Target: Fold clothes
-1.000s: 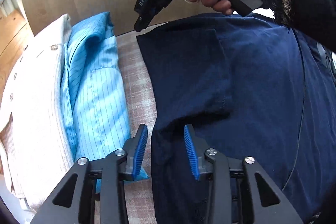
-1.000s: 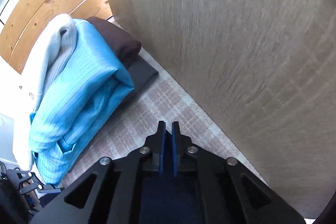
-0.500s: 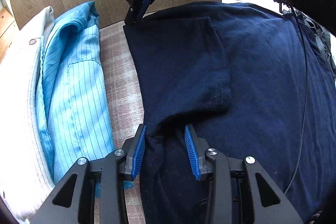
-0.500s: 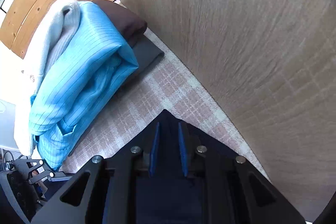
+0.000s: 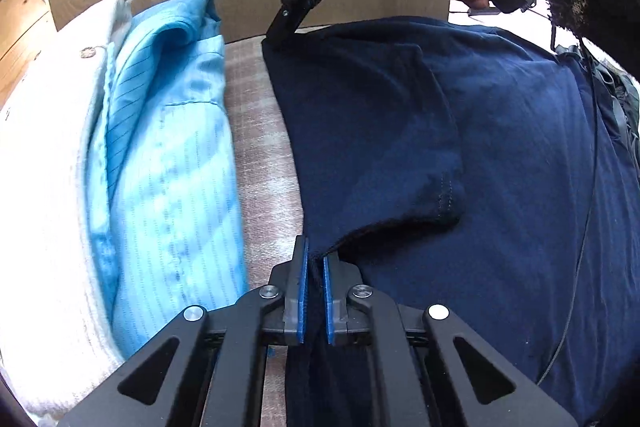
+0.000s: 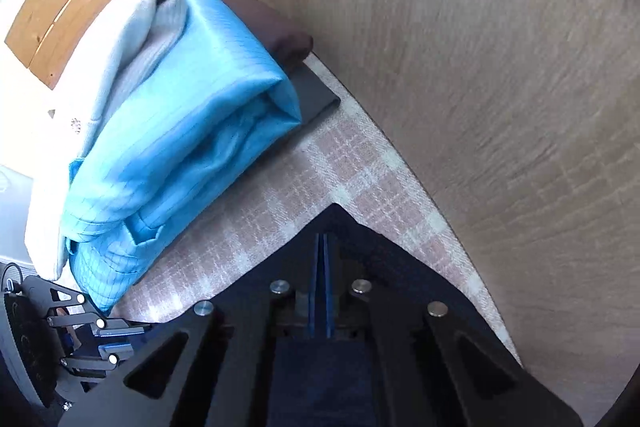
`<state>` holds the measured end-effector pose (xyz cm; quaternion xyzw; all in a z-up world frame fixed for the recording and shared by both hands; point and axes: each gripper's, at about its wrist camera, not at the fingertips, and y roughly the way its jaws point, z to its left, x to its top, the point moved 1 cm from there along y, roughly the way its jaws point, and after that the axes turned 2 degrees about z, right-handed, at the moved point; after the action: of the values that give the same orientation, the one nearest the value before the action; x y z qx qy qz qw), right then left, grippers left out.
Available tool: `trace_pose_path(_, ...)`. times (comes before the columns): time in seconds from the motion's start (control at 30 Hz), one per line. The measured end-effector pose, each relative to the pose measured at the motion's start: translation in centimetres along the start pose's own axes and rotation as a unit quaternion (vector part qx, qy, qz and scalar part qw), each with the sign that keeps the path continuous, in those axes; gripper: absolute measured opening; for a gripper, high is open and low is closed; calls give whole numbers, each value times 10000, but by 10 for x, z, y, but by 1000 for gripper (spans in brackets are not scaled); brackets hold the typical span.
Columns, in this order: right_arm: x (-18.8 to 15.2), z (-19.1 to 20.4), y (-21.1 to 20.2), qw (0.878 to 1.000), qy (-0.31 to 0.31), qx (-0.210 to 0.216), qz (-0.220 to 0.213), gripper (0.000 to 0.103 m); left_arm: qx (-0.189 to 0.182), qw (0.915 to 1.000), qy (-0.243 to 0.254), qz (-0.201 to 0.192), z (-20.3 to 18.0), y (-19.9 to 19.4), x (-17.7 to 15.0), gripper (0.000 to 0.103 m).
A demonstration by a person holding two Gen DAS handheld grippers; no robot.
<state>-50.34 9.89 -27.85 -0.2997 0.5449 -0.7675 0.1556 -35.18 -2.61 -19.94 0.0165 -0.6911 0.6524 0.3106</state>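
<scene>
Navy T-shirt (image 5: 500, 155) is pinched in both the left tool (image 5: 315, 267) and the right tool (image 6: 322, 247).

Navy blue T-shirt (image 5: 500, 155), plain, with a line of pale stitching at its sleeve hem. Beside the T-shirt, a pink-and-cream checked cloth (image 5: 260, 155) shows. Past that strip, a sky-blue shirt (image 5: 168, 147) with thin dark pinstripes, then a cream-white ribbed garment (image 5: 44, 147). At the far end of the sky-blue shirt, a dark brown fold (image 6: 276, 27). Gripper pads bright blue on black.
</scene>
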Motion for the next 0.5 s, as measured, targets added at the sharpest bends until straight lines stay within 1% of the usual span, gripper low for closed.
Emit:
trace_pose_path(0.1,2,-1,-11,9995,104,128,-253,2,269,9996,-65,-107,0,-3,0,5)
trace_pose_path(0.17,4,-4,-11,9993,181,49,-330,2,394,9992,-61,-76,2,-1,-1,5)
trace_pose_path(0.2,4,-6,-10,9991,218,-4,-360,2,439,9990,-48,5,3,3,-1,8)
trace_pose_path(0.23,4,-7,-6,9991,220,-78,-348,2,494,9987,-24,89,6,8,-2,8)
trace_pose_path(0.27,4,-7,-1,9991,209,-160,-320,2,508,9987,43,87,4,9,-2,7)
trace_pose_path(0.3,3,-8,6,9994,193,-150,-232,2,503,9986,92,98,3,5,-1,10)
trace_pose_path(0.37,0,-8,14,9994,211,-262,-92,2,494,9985,157,169,1,-2,-1,13)
trace_pose_path(0.4,-3,-8,13,9989,240,-382,-119,3,425,9989,148,139,1,-11,-2,14)
trace_pose_path(0.43,-7,-8,6,9986,263,-403,-217,3,318,9994,95,63,3,-24,-6,15)
trace_pose_path(0.47,-13,-7,-5,9985,278,-335,-328,3,234,9997,23,-6,6,-38,-11,18)
trace_pose_path(0.5,-20,-4,-16,9983,290,-250,-439,3,163,9998,-52,-68,9,-52,-16,24)
